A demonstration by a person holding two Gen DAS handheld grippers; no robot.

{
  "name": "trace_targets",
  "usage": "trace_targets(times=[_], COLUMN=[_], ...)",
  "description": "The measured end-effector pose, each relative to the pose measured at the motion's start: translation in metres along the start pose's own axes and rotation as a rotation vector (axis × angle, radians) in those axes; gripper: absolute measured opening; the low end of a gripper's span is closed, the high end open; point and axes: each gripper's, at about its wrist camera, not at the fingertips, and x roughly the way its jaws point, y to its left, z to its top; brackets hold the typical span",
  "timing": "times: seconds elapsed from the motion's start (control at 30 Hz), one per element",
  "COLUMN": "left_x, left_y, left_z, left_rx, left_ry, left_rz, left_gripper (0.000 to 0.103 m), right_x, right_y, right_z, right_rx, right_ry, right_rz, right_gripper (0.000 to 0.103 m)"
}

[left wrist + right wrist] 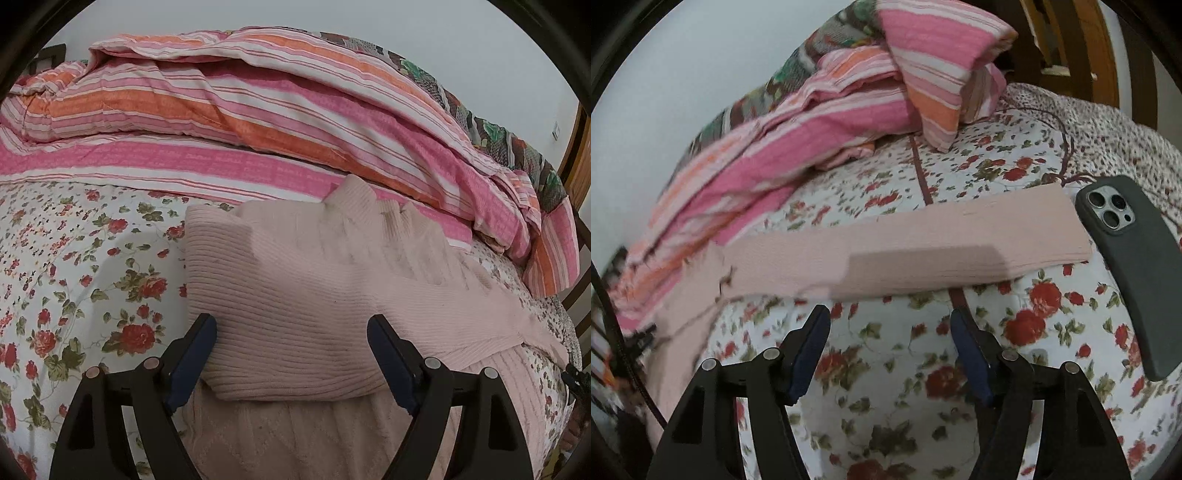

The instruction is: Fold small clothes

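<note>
You are holding your left gripper with jaws apart over the folded sweater; your right gripper, jaws apart, is hovering beside its sleeve, phone lying at the cuff.

Each claw, left and right, has black angular arms, dark-blue pads, round silver pins

both views are being lit softly and evenly by dim, diffuse light, with no glare. a rectangular shadow is being cast across the pink sweater and across its sleeve. straight lines are being bent by fisheye distortion, and the corners are being cut off by a black vignette. the left side of the right wrist view is being smeared by motion blur.
</note>
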Motion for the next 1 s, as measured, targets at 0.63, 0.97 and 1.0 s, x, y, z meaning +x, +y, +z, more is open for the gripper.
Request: trace_targets(times=[0.63,0.97,1.0], left_x=[-0.019,-0.06,-0.064], left_y=[0.022,0.068,0.074], left_z=[0.003,0.006,0.006], left_rx=[-0.104,-0.21,-0.224], left_ry=[-0.055,-0.153,-0.16], left_rz=[-0.056,-0.02,-0.016], left_gripper=[0.083,0.084,0.084], right_x=[-0.006,-0.031,-0.029], right_y=[0.008,0.186,0.206], right_z=[0.056,0.07,0.066], right_rx=[-0.034,-0.329,-0.36], right_ry=[-0.163,-0.289,-0.295], right_rz=[-0.214,-0.165,-0.157], right_gripper=[0.006,0.006,0.006])
